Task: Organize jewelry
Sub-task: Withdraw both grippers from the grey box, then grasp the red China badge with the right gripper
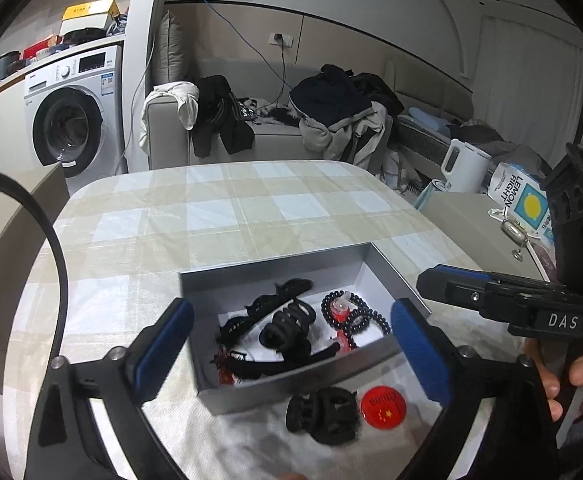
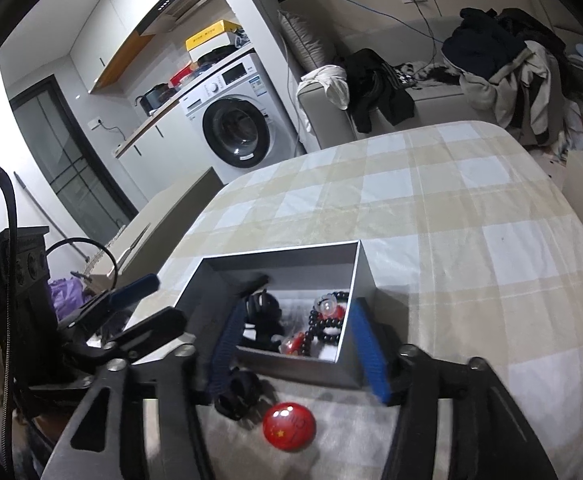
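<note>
Both tongs stood apart and gripped nothing. Left gripper (image 1: 291, 354) hung spread wide over the near wall of the grey box (image 1: 275, 268) on the checked tablecloth (image 1: 219, 208), framing the hair clips and bead bracelet (image 1: 355, 314) inside. Right gripper (image 2: 297, 354) was parted to a middling width at the box's near edge. Just before both, outside the box, lay a black claw clip (image 1: 323, 414) beside a red badge (image 1: 383, 406).
</note>
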Tool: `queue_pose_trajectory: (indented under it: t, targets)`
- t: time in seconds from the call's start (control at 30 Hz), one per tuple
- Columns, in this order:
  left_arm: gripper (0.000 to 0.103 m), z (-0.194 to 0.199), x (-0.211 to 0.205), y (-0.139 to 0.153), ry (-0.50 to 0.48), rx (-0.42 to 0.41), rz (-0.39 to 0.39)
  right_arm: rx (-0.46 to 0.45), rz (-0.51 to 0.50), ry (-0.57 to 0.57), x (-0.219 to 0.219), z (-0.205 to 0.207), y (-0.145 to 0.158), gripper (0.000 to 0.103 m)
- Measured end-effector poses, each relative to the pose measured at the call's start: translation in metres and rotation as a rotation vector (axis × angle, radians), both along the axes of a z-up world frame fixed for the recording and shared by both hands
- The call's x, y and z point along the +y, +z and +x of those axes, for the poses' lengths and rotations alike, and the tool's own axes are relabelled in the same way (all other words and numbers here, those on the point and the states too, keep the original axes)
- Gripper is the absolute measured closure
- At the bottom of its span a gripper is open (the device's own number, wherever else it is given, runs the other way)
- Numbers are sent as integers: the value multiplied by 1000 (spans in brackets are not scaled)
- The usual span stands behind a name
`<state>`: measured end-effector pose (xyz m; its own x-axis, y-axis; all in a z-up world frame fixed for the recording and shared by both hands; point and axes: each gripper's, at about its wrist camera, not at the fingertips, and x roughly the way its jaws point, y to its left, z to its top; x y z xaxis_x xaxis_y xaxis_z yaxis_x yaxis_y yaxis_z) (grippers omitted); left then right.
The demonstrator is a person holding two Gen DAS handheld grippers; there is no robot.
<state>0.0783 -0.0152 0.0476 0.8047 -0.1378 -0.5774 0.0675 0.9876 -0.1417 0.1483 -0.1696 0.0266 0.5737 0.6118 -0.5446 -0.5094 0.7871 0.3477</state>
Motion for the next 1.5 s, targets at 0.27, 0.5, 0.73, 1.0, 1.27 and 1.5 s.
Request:
queue_pose_trajectory:
  t: [0.27,0.5,0.73,1.0,1.27,1.5]
  targets:
    - [1,-27,6,-2,60,10,20,-69,-38,15,-3,-30,2,0]
    - [1,-49,4,-13,75,19,36,-97,-122,12,0,-49,-7,0]
    - [2,-50,2,-33,83,72,40,-11,-175,31,3,-47,-30,0]
    - [2,-58,2,-45,85,100,32,47,-189,85,10,-46,-47,14]
    - [2,-61,3,-50,101,115,25,48,-212,104,16,-49,-52,14]
    - [2,-60,0,-52,97,123,41,53,-258,149,25,-52,-58,29]
